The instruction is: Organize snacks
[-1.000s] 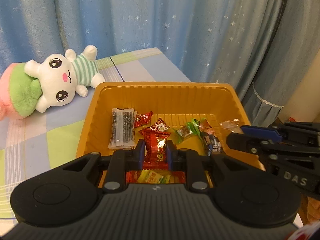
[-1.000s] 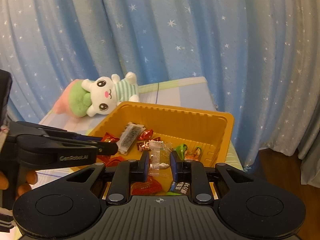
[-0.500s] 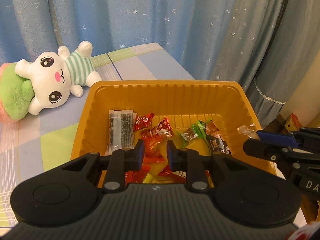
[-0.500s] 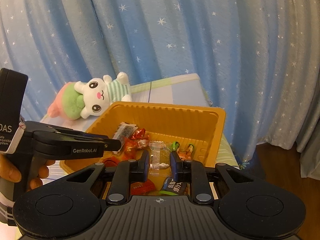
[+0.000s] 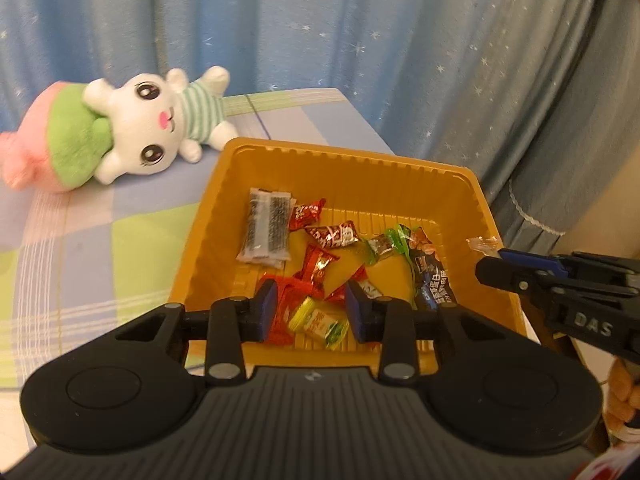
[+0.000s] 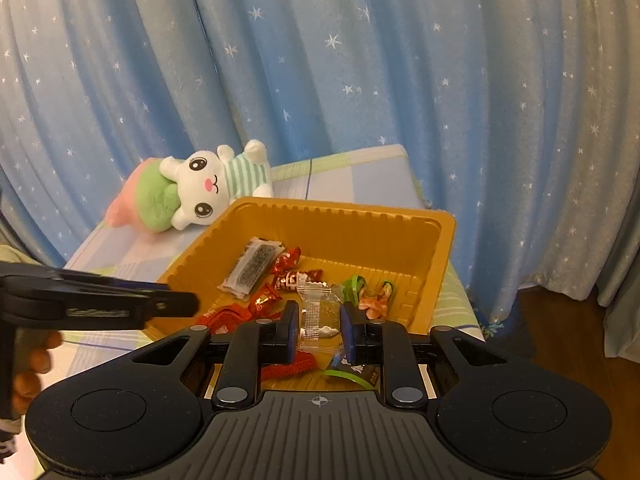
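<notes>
Presently, the right tongs [image 6: 319, 330] are closed on a clear wrapped candy [image 6: 318, 312], its long axis standing upright between the pads, held above the near edge of the orange tray [image 6: 444, 240]. In the left wrist view the same tongs [image 5: 490, 268] sit at the tray's right rim, the candy's clear end [image 5: 482, 243] protruding toward the far side. The tray's open floor lies just left of and below that candy; judged from this, the release needs only a short move inward over the rim, and the right hand is the nearer one.

The left tongs [image 5: 311, 310] stand wide open and hold nothing, poised over the near end of the tray above a yellow-green packet [image 5: 318, 322]. Other snacks lie loose inside: a black-and-clear pack [image 5: 267, 226] at far left, red candies [image 5: 332, 235] mid-tray. A plush rabbit [image 5: 160, 128] lies on the checked counter [image 5: 100, 240] beyond.

Compared with one second ago, the left tongs have let go of a red packet and opened wider; the right tongs retain the clear candy throughout.
</notes>
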Demonstrator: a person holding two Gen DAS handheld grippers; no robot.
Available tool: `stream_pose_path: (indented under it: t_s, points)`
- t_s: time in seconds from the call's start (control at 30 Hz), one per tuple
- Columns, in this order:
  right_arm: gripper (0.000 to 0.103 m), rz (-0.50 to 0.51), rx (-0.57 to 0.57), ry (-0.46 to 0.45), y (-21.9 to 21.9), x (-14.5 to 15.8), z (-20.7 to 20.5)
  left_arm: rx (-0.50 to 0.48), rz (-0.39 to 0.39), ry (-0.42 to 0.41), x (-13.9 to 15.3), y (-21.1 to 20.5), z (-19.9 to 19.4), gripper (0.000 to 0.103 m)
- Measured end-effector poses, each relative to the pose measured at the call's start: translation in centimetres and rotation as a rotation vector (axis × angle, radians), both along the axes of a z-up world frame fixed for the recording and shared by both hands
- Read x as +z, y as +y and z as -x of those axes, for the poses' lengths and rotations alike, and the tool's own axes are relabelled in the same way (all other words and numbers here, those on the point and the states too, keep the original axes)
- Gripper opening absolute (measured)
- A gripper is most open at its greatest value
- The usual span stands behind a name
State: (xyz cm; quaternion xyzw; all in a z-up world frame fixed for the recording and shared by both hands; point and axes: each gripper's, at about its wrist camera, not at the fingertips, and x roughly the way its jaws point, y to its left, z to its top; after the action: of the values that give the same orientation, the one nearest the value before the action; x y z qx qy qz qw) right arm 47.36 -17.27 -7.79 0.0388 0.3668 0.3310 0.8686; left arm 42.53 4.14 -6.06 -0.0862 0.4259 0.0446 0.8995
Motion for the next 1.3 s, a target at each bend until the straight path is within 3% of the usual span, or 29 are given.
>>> stream_pose_path:
  t_s: [0.3, 0.63, 0.7, 0.77, 0.93, 1.03, 1.17, 1.3]
  points:
    - [0.023, -0.016, 0.02, 0.01, 1.1, -0.3, -1.3, 0.078, 0.0, -0.021, 1.8, 0.4, 3.7, 0.039]
    - [0.026, -0.099, 0.016, -0.009, 1.9, 1.0, -2.0, 0.179, -0.026, -0.047, 4.0, 0.6, 9.3, 0.048]
    - [0.037, -0.104, 0.006, 0.005, 1.4, 1.2, -1.7, 0.2, -0.026, -0.05, 4.4, 0.5, 10.7, 0.051]
    - [0.057, -0.122, -0.019, 0.02, 0.6, 1.4, -1.0, 0.217, -0.027, -0.051, 4.7, 0.3, 12.1, 0.054]
    - [0.066, -0.143, -0.019, 0.053, -1.7, 1.8, 1.9, 0.232, -0.041, -0.029, 5.0, -0.6, 15.0, 0.06]
    - [0.072, -0.126, -0.016, 0.069, -3.0, 2.2, 4.6, 0.229, -0.023, -0.023, 5.2, -1.2, 16.7, 0.07]
    - [0.084, -0.111, -0.013, 0.074, -4.5, 3.0, 9.0, 0.194, 0.01, -0.012, 5.4, -2.1, 18.6, 0.071]
    - [0.087, -0.078, -0.016, 0.07, -5.5, 3.8, 13.9, 0.162, 0.022, 0.01, 5.5, -3.1, 20.8, 0.071]
